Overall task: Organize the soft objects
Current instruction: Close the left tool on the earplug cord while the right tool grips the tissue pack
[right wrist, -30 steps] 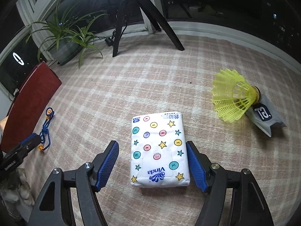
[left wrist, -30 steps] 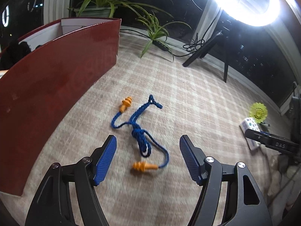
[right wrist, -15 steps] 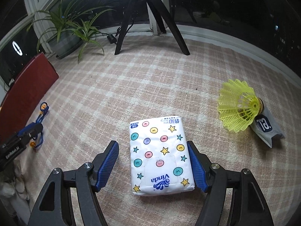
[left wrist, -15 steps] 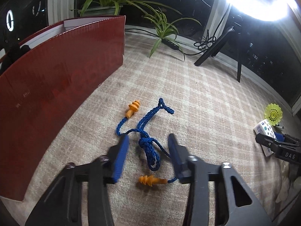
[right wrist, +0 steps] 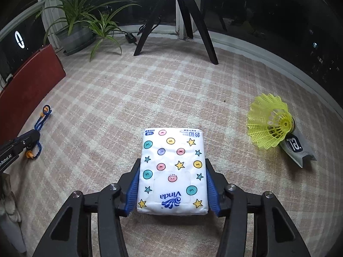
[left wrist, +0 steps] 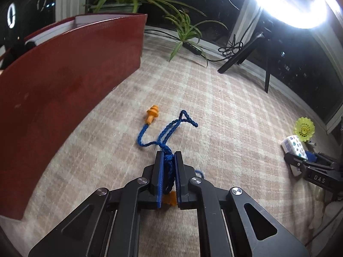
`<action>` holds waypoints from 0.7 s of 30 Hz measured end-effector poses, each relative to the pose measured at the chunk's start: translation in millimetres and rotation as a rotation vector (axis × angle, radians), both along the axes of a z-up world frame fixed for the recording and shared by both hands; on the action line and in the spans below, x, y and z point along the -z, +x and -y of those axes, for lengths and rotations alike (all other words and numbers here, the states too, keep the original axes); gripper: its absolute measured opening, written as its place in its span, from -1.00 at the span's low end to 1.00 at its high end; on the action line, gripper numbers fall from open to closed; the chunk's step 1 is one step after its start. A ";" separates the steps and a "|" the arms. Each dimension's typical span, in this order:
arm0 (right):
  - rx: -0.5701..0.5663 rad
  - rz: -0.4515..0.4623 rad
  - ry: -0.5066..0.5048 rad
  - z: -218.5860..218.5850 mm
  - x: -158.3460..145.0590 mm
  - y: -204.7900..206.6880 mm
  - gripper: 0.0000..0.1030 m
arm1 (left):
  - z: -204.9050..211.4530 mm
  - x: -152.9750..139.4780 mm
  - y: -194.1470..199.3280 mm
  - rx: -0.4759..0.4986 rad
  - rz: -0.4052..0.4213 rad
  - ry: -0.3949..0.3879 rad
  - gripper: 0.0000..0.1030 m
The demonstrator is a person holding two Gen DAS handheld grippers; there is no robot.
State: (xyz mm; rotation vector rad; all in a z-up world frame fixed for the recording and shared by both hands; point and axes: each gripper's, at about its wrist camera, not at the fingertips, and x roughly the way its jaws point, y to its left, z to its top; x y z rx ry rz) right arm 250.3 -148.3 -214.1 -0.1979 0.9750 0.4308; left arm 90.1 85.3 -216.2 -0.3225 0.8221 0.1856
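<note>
The left claw (left wrist: 168, 171) is clamped on the knotted middle of a braided blue cord (left wrist: 165, 137) lying on the checked woven carpet (left wrist: 225, 111). One ribbed orange earplug (left wrist: 152, 114) is seen at the cord's far end, beside a smooth dark-red book cover (left wrist: 64, 90); the other earplug is mostly hidden beneath the blue pads. The right claw (right wrist: 172, 187) is closing on a soft white tissue pack (right wrist: 172, 169) printed with dots and stars, its ridged pads touching both long sides. A yellow mesh shuttlecock (right wrist: 268, 124) lies at the right, partly covering a grey sachet (right wrist: 298, 150).

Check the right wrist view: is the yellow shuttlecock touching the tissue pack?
No, the shuttlecock lies apart from the tissue pack, with bare carpet between them.
</note>
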 end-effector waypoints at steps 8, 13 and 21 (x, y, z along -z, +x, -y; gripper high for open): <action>-0.002 0.008 0.009 3.7 -7.1 -11.5 -0.07 | -7.4 -15.9 -17.0 -0.007 0.050 -0.042 -0.87; -0.007 0.032 0.028 5.3 -22.2 -22.6 -0.07 | -11.4 -35.1 -31.8 -0.009 0.098 -0.057 -0.87; -0.022 0.071 0.067 4.5 -42.8 -44.0 -0.07 | -16.3 -66.6 -55.3 -0.012 0.179 -0.060 -0.87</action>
